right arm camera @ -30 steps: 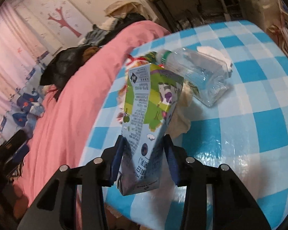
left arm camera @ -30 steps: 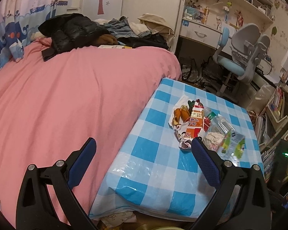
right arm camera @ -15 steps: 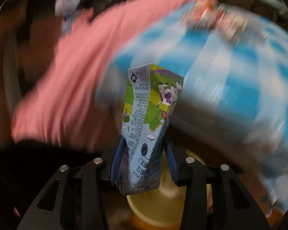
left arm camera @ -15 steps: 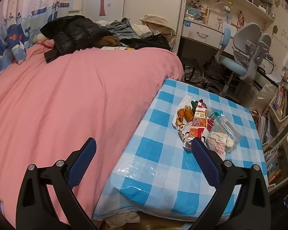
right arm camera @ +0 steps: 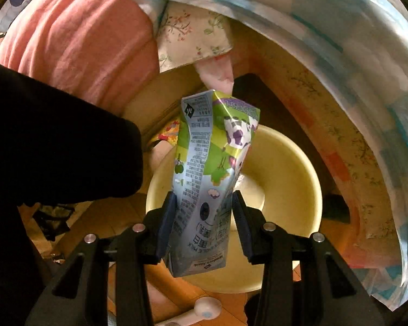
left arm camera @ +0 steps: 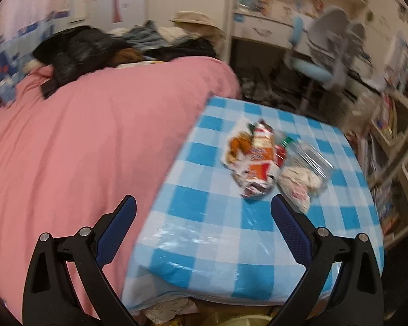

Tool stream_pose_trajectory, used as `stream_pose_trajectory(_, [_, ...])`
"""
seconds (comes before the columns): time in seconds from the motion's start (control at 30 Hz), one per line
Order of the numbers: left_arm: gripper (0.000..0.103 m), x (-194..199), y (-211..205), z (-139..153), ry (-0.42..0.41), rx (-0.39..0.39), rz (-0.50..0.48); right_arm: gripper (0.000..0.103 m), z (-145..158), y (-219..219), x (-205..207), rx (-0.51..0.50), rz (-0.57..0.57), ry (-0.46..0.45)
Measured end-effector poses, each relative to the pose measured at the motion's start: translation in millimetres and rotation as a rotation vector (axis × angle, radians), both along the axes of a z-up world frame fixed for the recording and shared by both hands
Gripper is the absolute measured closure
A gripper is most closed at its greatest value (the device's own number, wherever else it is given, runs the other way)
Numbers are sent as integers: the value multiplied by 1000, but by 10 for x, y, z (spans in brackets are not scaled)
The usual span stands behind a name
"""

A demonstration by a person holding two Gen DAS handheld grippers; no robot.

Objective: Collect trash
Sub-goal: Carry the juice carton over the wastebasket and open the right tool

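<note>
Now that the milk carton has left the desk and hangs at frame centre over the yellow bin on the floor, pinched narrowly in the right tool, the drop looks imminent. A second ago it was still above the checked cloth. The left tool gapes wide and empty at the lower frame, facing the remaining snack wrappers, crumpled tissue and plastic bottle upper right. Blur smears these; the bin's bottom is hidden behind the carton, and a dark sleeve blocks the left.
</note>
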State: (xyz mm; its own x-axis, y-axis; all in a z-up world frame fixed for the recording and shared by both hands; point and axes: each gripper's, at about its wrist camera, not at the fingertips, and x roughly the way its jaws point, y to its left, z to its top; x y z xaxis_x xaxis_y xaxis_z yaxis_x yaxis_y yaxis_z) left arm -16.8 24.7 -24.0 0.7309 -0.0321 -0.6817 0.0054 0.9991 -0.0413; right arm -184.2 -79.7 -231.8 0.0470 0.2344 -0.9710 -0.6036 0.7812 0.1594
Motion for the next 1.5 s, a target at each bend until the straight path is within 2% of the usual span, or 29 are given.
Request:
stream_pose_trajectory(0.1, [8, 154, -216, -151, 14, 38, -67, 61, -34, -8, -62, 7, 7, 5])
stream_pose_trajectory(0.23, [8, 419, -433, -422, 54, 8, -127, 61, -26, -64, -95, 15, 20, 11])
stream_pose_trajectory(0.33, [8, 542, -586, -554, 55, 27, -159, 61, -45, -144, -94, 15, 32, 37])
stream_pose_trajectory(0.43, [8, 685, -694, -643, 57, 56, -162, 61, -106, -147, -87, 8, 48, 60])
stream_pose_trajectory(0.57, [8, 955, -649, -757, 105, 10, -116, 61, -119, -111, -73, 10, 70, 72])
stream_pose_trajectory(0.63, [8, 1079, -657, -831, 129, 11, -113, 61, -123, -94, -53, 15, 77, 76])
stream_pose_trajectory(0.77, [8, 1296, -785, -996, 179, 76, -135, 61, -157, -90, -6, 9, 90, 92])
stream_pose_trajectory(0.8, [13, 1318, -819, -1019, 186, 86, -146, 61, -168, -86, -6, 6, 92, 95])
stream_pose_trajectory(0.83, [28, 1340, -850, -1037, 192, 93, -158, 61, -186, -86, 5, 0, 96, 102])
stream_pose_trajectory(0.9, [49, 1375, -904, -1074, 222, 70, -193, 61, -216, -74, 16, -9, 101, 110])
stream_pose_trajectory(1.0, [55, 1332, -912, -1024, 206, 36, -220, 61, -250, -51, 1, -20, 109, 112])
stream_pose_trajectory(1.2, [57, 1126, -772, -763, 140, -4, -233, 61, -289, -28, -41, -46, 125, 104])
stream_pose_trajectory(1.5, [57, 482, -426, -208, 43, -40, -240, 61, -499, -34, -149, -142, 138, 113])
